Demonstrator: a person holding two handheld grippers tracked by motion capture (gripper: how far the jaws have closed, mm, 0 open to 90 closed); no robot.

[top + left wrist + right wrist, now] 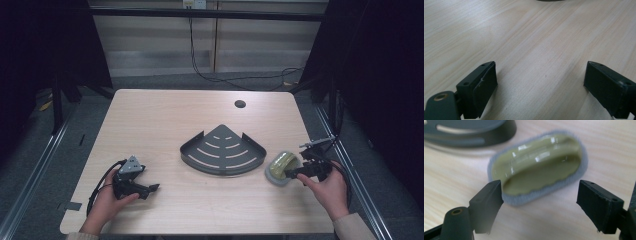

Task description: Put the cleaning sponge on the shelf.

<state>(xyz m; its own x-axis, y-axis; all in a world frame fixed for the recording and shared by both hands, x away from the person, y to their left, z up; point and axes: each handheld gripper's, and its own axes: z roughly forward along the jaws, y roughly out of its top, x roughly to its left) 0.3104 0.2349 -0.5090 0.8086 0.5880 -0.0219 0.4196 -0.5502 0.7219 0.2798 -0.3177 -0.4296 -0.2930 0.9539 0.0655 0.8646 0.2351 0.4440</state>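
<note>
Right gripper view, nearest first: right hand-held gripper [539, 205] released, its two black jaws spread wide with nothing between them, low over the table [599, 150]. Just beyond the jaw tips lies the scrubber [536, 172], an oblong pad with a glossy olive-green handle on top and a grey fuzzy rim. Its long axis runs across the frame, tilted up toward the right; the left jaw tip overlaps its lower-left end in the picture, contact not resolvable. Judgement: a straight advance would bring the jaws astride the pad, but along its long axis, so a turn of the hand may be needed to span the narrow way. In the upper left of that frame sits the edge of the dark corner rack [474, 132], near the scrubber but apart from it. High view: scrubber [281, 167] at lower right, directly ahead of the right hand-held gripper [295, 172], which is by far the nearer one. Left hand-held gripper [150, 189] at lower left, also released and empty, well apart. No brand, label or writing legible anywhere.
</note>
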